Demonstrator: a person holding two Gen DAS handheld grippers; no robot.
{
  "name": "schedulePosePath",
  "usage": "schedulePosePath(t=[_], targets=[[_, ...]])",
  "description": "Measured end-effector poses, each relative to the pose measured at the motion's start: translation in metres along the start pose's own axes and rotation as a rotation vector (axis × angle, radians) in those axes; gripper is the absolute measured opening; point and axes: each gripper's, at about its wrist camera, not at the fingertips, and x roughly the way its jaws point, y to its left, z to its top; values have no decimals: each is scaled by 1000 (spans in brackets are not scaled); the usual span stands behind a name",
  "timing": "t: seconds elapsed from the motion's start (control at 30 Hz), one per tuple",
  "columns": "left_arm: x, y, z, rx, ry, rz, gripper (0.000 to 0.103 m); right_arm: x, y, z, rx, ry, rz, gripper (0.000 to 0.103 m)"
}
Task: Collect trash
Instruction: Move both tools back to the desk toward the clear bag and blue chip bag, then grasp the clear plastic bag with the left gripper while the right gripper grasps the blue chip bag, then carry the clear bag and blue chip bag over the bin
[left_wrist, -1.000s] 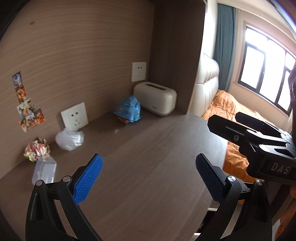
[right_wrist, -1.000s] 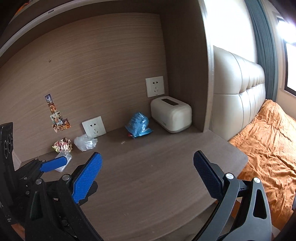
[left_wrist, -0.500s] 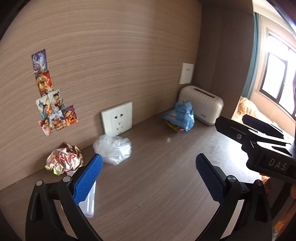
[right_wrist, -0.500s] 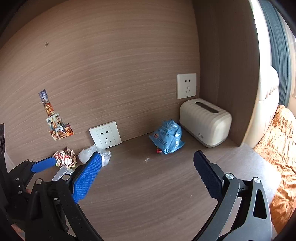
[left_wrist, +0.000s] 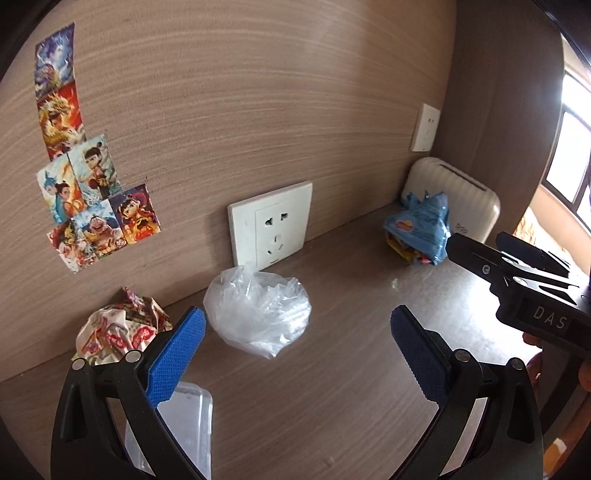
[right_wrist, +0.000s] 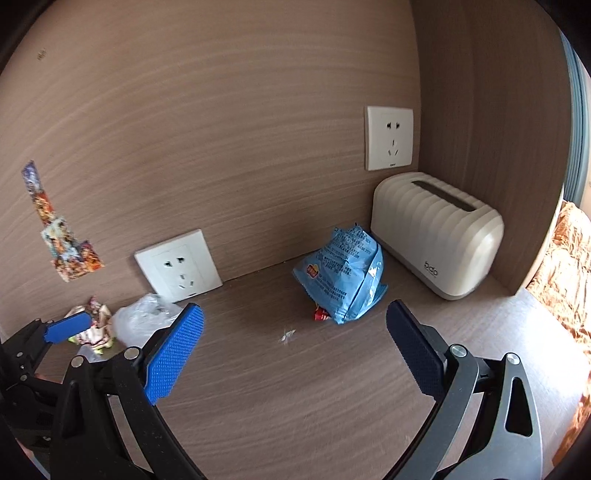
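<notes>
A crumpled clear plastic bag (left_wrist: 258, 317) lies on the wooden desk (left_wrist: 332, 387) just ahead of my open, empty left gripper (left_wrist: 295, 354). A crumpled printed paper ball (left_wrist: 122, 332) sits to its left by the wall. A clear plastic box (left_wrist: 188, 428) lies under the left finger. A blue snack bag (right_wrist: 343, 280) lies ahead of my open, empty right gripper (right_wrist: 291, 350); it also shows in the left wrist view (left_wrist: 421, 229). A small white scrap (right_wrist: 287, 335) lies on the desk before the snack bag.
A cream tissue box (right_wrist: 436, 232) stands at the back right corner. Two white wall sockets (right_wrist: 179, 266) (right_wrist: 389, 138) and stickers (left_wrist: 85, 184) are on the wooden back wall. A bed with an orange cover (right_wrist: 565, 266) lies right of the desk.
Both grippers moved forward toward the back wall. The plastic bag and the snack bag are now much closer. Both stay open.
</notes>
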Motion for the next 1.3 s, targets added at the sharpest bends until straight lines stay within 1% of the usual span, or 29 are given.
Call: schedulePosePath(t=[0.33, 0.53, 0.63, 0.67, 0.73, 0.77, 0.8, 0.83, 0.9, 0.93, 1.0, 1.07, 1.2, 1.3], targets=[[41, 6, 14, -22, 51, 60, 98, 52, -18, 17, -9, 43, -2, 99], [62, 7, 15, -50, 92, 40, 98, 84, -29, 21, -4, 92, -38, 99], [72, 7, 12, -61, 115, 32, 98, 97, -32, 21, 15, 120, -27, 99], [73, 6, 11, -64, 123, 26, 96, 100, -33, 20, 16, 129, -28, 99], [78, 8, 10, -66, 137, 31, 84, 107, -34, 19, 21, 136, -23, 99], [81, 8, 10, -56, 146, 37, 76, 111, -34, 20, 26, 150, -17, 96], [83, 7, 10, -47, 151, 39, 68, 113, -34, 20, 34, 159, -8, 90], [85, 6, 9, -33, 153, 43, 65, 116, -37, 22, 37, 161, -7, 70], [88, 4, 9, -16, 159, 54, 54, 118, -36, 22, 34, 171, 2, 61], [88, 4, 10, -13, 156, 59, 51, 117, -34, 23, 31, 176, 16, 57], [86, 2, 13, -13, 152, 50, 45, 112, -30, 23, 16, 176, 18, 55], [74, 0, 17, -13, 129, 38, 45, 100, -25, 24, -3, 157, 15, 55], [38, -9, 28, 11, 64, 18, 45, 51, -17, 32, 9, 75, 54, 55], [5, -20, 34, 31, 15, -1, 45, -4, -16, 41, 26, -16, 102, 55]])
